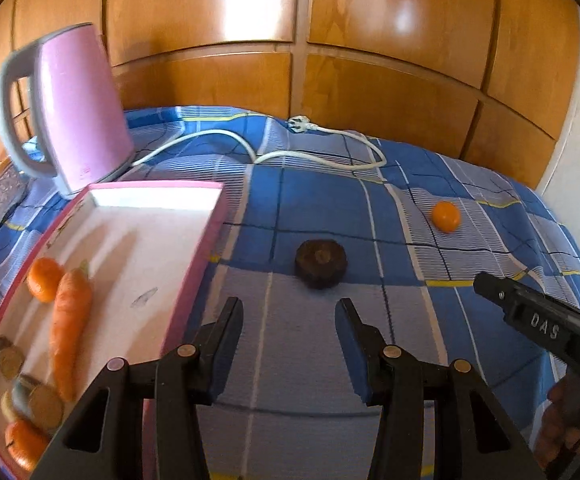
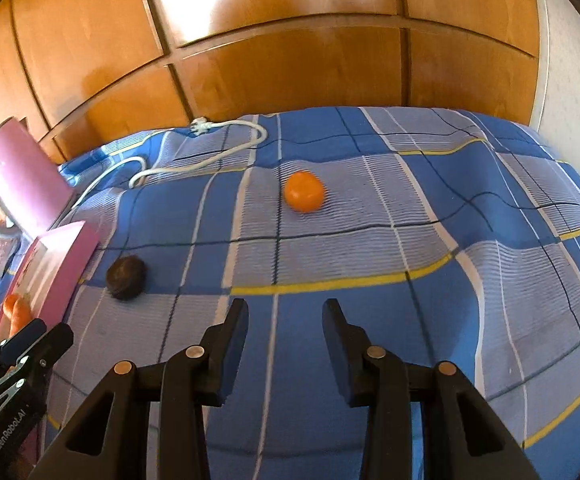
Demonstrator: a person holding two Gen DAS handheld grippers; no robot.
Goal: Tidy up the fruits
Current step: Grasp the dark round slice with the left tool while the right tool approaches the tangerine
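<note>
writing: "das" showed in raised letters on the right tool (image 1: 538, 320) body in the left wrist view; "genrobot.ai" ran along the left tool (image 2: 14, 364) body in the right wrist view.
kettle: pink kettle (image 1: 78, 108) stood at far left on the checked blue bedspread (image 1: 470, 320), its white cord (image 1: 258, 152) looping across the cloth behind.
box: pink-edged white box (image 1: 194, 240) lay just in front of the kettle; it held a tangerine (image 1: 43, 285) touching a carrot (image 1: 70, 324), some brownish round pieces too blurred to name, and another orange piece at the near corner.
dark fruit: dark round fruit (image 1: 321, 263) sat on the bedspread just right of the box, straight ahead of the left tool's tips, apart from them.
orange: loose orange (image 2: 304, 192) lay further right and back, ahead of the right tool (image 2: 286, 320), well apart.
tools: both stood wide, holding nothing.
</note>
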